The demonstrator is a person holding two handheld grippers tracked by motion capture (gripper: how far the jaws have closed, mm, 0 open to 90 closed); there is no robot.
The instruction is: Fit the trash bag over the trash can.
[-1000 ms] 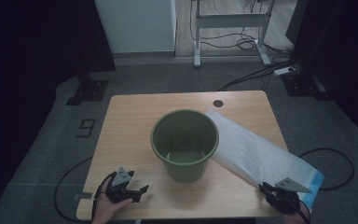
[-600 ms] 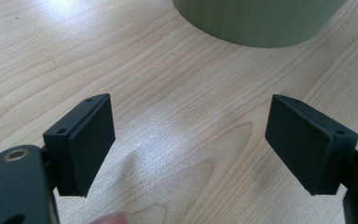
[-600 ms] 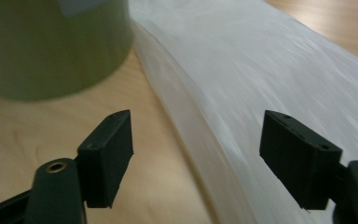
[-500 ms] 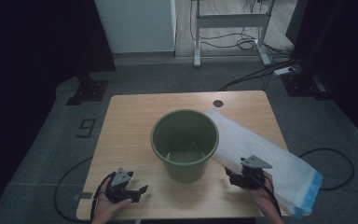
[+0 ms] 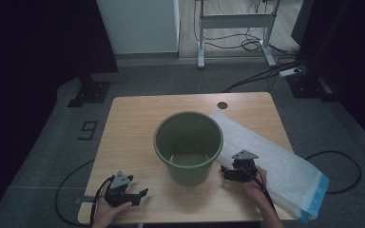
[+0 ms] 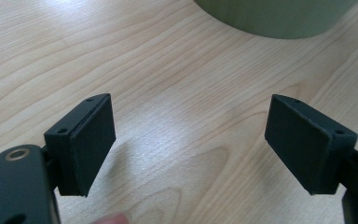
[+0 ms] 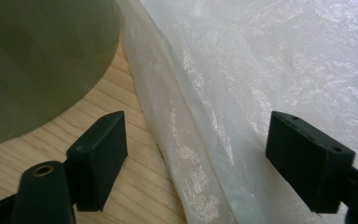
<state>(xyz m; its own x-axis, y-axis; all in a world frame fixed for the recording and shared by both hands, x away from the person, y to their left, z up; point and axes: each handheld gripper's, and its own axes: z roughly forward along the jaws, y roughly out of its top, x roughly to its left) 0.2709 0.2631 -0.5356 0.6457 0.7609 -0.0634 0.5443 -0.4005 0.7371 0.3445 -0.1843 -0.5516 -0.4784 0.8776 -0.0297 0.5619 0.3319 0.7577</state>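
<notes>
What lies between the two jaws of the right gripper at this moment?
In the right gripper view, the right gripper is open; the folded edge of the white plastic bag lies between its jaws, with bare table beside it.

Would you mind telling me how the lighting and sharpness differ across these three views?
High view: dim, surroundings nearly black, table lit. Left gripper view: bright, wood grain sharp, faint jaw shadows. Right gripper view: glare on the plastic bag, bucket softly blurred.
</notes>
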